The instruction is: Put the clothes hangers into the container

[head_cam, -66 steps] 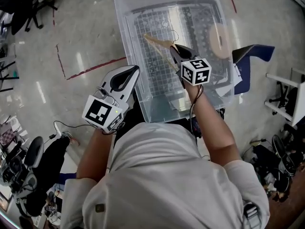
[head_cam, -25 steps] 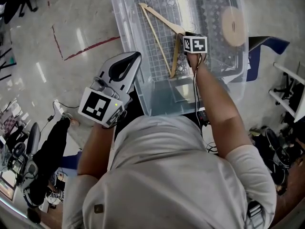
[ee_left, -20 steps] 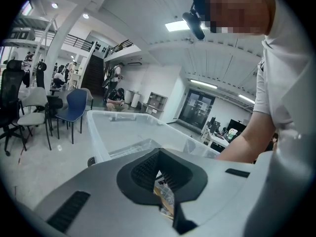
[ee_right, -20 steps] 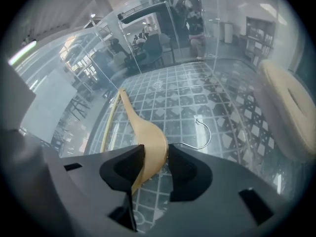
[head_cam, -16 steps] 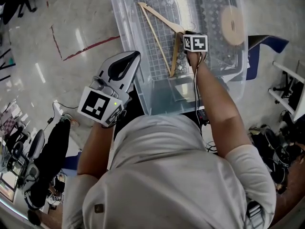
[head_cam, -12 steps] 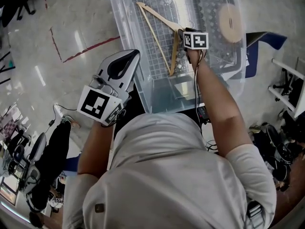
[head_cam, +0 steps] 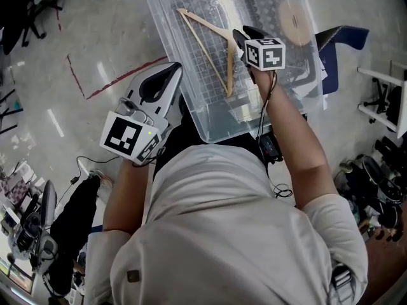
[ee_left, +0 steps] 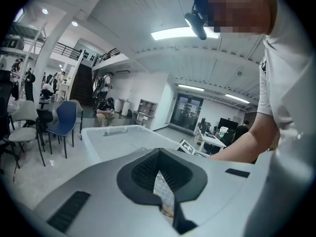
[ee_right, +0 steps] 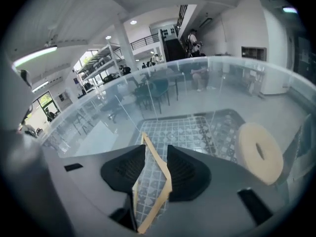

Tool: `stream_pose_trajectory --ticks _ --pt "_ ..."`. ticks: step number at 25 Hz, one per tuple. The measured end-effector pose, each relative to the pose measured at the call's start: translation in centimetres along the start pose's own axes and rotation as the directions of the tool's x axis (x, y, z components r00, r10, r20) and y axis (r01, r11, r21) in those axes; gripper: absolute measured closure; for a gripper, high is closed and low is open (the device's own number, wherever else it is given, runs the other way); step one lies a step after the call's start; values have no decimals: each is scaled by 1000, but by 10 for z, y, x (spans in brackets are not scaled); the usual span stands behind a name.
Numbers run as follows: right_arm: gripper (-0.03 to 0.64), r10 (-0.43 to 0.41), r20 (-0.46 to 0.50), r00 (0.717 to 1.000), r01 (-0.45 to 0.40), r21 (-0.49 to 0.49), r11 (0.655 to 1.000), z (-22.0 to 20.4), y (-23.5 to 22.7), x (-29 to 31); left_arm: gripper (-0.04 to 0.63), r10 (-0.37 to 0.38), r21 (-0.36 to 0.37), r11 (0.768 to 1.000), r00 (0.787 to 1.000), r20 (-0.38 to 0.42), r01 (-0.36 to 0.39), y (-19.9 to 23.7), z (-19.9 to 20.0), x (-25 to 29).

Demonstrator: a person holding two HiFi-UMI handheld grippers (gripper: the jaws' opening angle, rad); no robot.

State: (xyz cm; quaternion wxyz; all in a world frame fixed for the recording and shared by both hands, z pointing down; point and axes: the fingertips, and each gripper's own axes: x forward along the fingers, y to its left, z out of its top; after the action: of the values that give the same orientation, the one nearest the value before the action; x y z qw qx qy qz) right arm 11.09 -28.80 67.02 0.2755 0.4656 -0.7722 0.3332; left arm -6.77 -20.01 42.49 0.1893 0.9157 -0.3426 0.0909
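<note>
**Hanger down in the container, right gripper let go**

The right gripper (head_cam: 245, 37) hangs inside the clear container (head_cam: 235, 116), close to its right half. Its jaws stand spread, with clear space on both sides of the wooden hanger (head_cam: 203, 51), which its own view shows passing through the gap between them. They do not look to be pressing on it. The hanger lies flat on the container's patterned floor, so I judge this placing step to be as good as finished. What the next move calls for is lifting the right gripper straight up and clear of the near wall without catching the wood, then going for another hanger. None shows outside the container.

No bench is in view, so places go by the container. The hanger's long bar runs slantwise from the far-left corner toward the middle of the near wall. Its shoulder peak points toward the right wall, at the right gripper. A pale wooden disc (head_cam: 292, 18) lies near the far-right corner, well apart from the hanger.

The left gripper (head_cam: 173, 70) is outside, just beside the left wall near the near-left corner, with jaws pressed together and nothing held.
</note>
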Motion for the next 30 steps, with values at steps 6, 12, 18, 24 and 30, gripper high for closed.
stream_pose_trajectory --ticks 6,12,18,24,30 --pt "489 19 170 985 -14 -31 999 32 47 -67 580 -55 49 997 998 23 53 -18 8 -21" --pt "517 33 349 937 -9 -70 998 66 102 -151 580 -107 103 990 993 54 101 -36 25 -46" --pt "548 52 487 872 24 -148 989 86 154 -232 580 -156 152 978 984 82 142 -60 41 -68" --pt "575 91 573 815 53 -229 972 90 206 -294 580 -186 188 969 974 128 160 -81 63 -87" --pt "591 94 602 793 64 -237 969 86 240 -321 580 -227 217 957 961 158 191 -92 81 -108"
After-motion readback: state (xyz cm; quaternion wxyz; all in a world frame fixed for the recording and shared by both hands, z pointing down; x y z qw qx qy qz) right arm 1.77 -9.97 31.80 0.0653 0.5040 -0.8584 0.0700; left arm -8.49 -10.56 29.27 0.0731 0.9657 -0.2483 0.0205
